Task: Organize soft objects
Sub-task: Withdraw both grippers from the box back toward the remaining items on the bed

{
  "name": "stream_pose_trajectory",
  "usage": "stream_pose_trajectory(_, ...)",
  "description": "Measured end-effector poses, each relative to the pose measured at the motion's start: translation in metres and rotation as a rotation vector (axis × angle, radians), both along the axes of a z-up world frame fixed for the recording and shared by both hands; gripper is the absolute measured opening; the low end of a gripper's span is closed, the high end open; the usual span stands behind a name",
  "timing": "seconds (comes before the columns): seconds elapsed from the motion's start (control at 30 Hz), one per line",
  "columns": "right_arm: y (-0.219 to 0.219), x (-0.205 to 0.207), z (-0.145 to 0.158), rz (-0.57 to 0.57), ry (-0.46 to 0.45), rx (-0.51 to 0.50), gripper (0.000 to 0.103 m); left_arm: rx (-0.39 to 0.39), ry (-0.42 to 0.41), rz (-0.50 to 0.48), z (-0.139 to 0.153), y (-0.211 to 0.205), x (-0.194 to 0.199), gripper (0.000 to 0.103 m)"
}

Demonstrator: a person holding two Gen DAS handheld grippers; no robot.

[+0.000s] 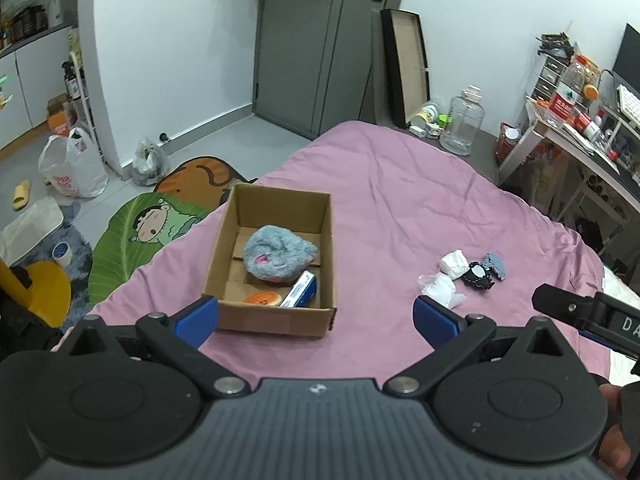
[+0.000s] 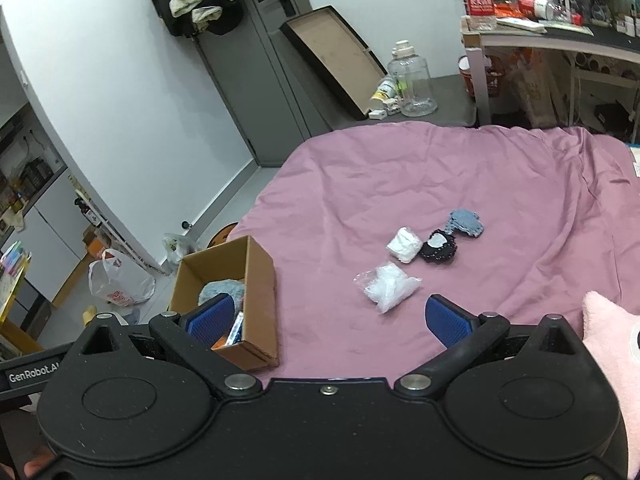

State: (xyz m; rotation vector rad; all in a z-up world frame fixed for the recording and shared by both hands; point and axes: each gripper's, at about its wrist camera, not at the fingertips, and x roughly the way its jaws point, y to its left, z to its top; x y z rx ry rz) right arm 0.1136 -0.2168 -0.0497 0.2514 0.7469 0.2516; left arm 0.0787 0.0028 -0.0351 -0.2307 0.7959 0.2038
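Note:
A cardboard box [image 1: 276, 316] stands on the pink bedspread [image 1: 380, 200]; it holds a grey-blue plush [image 1: 278, 254], an orange toy [image 1: 262, 299] and a blue-white pack [image 1: 300, 290]. To its right lie a clear bag of white stuff [image 1: 440, 290], a white bundle [image 1: 454, 263], a black-white item [image 1: 477, 275] and a grey-blue knit piece [image 1: 495, 265]. My left gripper [image 1: 316, 320] is open and empty just before the box. My right gripper [image 2: 328, 320] is open and empty, near the bag [image 2: 386, 286], with the box [image 2: 260, 292] to its left.
A pink plush [image 2: 612, 356] lies at the right edge of the right wrist view. The bed's left edge drops to a floor with a cartoon mat [image 1: 148, 228], plastic bags [image 1: 74, 164] and a door [image 1: 316, 40]. A cluttered desk [image 1: 580, 128] stands right.

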Motion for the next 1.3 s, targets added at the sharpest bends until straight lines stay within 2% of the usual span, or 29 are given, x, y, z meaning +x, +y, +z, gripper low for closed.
stream_pose_trajectory(0.23,-0.022,0.011,-0.008,-0.008,-0.002,0.035,0.103,-0.003,0.005,-0.028,-0.007,-0.016,0.018,0.102)
stream_pose_trajectory(0.4,-0.037,0.023,-0.014,-0.037,0.01,0.049,0.103,0.013,-0.001,-0.083,-0.008,-0.033,0.033,0.102)
stream_pose_trajectory(0.57,-0.051,0.035,-0.023,-0.063,0.024,0.061,0.103,-0.022,-0.001,-0.107,-0.016,-0.042,0.05,0.102)
stream_pose_trajectory(0.97,-0.072,0.066,-0.048,-0.127,0.064,0.112,0.103,-0.041,0.032,-0.134,-0.041,-0.058,0.09,0.1)
stream_pose_trajectory(1.3,-0.077,0.088,-0.062,-0.138,0.09,0.078,0.103,-0.045,0.05,-0.16,-0.059,-0.076,0.121,0.1)
